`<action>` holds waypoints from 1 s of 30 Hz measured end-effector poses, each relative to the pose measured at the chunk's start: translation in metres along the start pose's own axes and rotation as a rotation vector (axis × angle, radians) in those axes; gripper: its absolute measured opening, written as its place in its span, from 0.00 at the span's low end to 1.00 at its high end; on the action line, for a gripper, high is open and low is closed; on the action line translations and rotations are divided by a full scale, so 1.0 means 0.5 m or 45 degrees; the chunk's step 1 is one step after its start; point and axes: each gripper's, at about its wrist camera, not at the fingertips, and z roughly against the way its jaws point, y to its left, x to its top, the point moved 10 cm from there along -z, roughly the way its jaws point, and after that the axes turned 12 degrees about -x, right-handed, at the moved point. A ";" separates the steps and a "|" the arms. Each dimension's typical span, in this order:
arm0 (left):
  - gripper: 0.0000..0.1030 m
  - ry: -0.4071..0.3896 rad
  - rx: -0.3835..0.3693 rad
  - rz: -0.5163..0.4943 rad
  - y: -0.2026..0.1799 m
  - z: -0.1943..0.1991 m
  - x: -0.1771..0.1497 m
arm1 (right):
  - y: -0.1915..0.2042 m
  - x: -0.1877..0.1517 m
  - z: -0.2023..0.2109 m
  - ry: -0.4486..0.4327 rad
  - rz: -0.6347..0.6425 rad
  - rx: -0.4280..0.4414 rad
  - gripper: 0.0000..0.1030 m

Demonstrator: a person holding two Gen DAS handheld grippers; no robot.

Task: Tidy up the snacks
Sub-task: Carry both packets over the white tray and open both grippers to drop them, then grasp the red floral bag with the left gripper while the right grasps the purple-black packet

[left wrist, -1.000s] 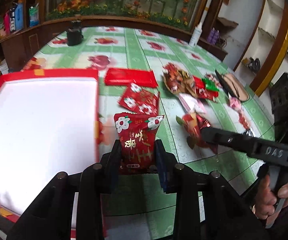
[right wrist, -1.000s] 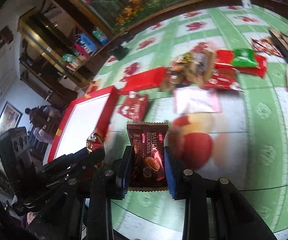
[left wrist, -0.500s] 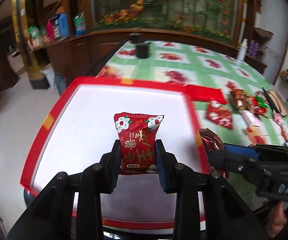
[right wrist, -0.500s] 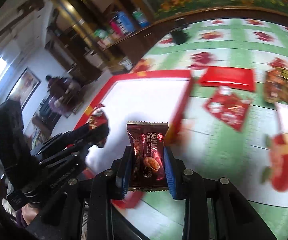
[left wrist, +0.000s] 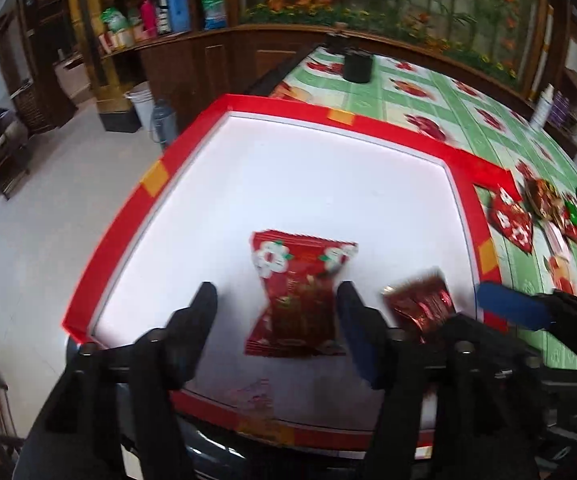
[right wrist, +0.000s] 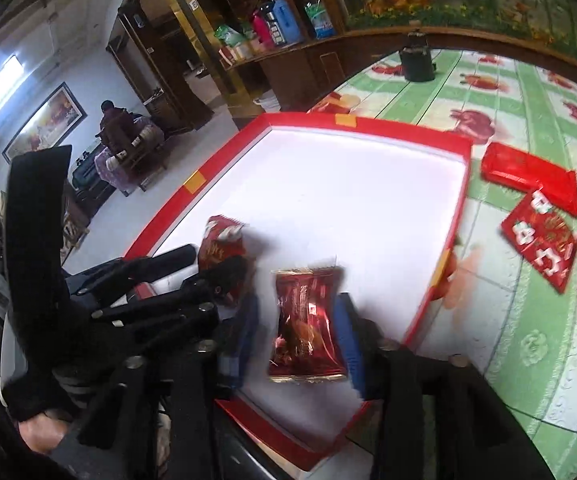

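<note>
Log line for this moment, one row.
left hand-held gripper: open, red flower packet released | right hand-held gripper: open, dark-red biscuit packet dropping | target: red tray

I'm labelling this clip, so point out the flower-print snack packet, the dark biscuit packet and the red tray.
flower-print snack packet (left wrist: 296,300): left wrist view, middle of its front.
dark biscuit packet (right wrist: 306,324): right wrist view, centre of the wrapper.
red tray (left wrist: 120,232): left wrist view, its left rim.

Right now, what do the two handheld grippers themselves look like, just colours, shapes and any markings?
Both are matt black. The left gripper has two long, rounded fingers with blue pads on their inner faces, on a black crossbar with round metal bolt heads. The right gripper is built the same way, with blue pads too. No cables, lettering or sleeves are clearly visible.
</note>
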 end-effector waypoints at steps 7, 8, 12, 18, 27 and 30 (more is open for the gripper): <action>0.63 -0.028 0.010 0.031 0.003 0.016 0.008 | -0.130 -0.009 0.055 -0.144 -0.149 -0.073 0.57; 0.63 -0.027 0.015 0.025 0.001 0.016 0.009 | -0.152 -0.013 0.062 -0.151 -0.171 -0.081 0.58; 0.64 -0.052 0.012 -0.028 -0.035 0.021 0.016 | -0.235 -0.024 0.093 -0.181 -0.302 -0.076 0.62; 0.76 -0.070 -0.067 -0.187 -0.151 0.031 0.041 | -0.358 -0.043 0.152 -0.251 -0.443 -0.152 0.65; 0.76 -0.029 -0.172 -0.454 -0.363 -0.018 0.090 | -0.548 -0.138 0.294 -0.326 -0.525 -0.477 0.66; 0.76 0.017 -0.170 -0.509 -0.411 -0.056 0.091 | -0.619 -0.191 0.347 -0.315 -0.591 -0.577 0.69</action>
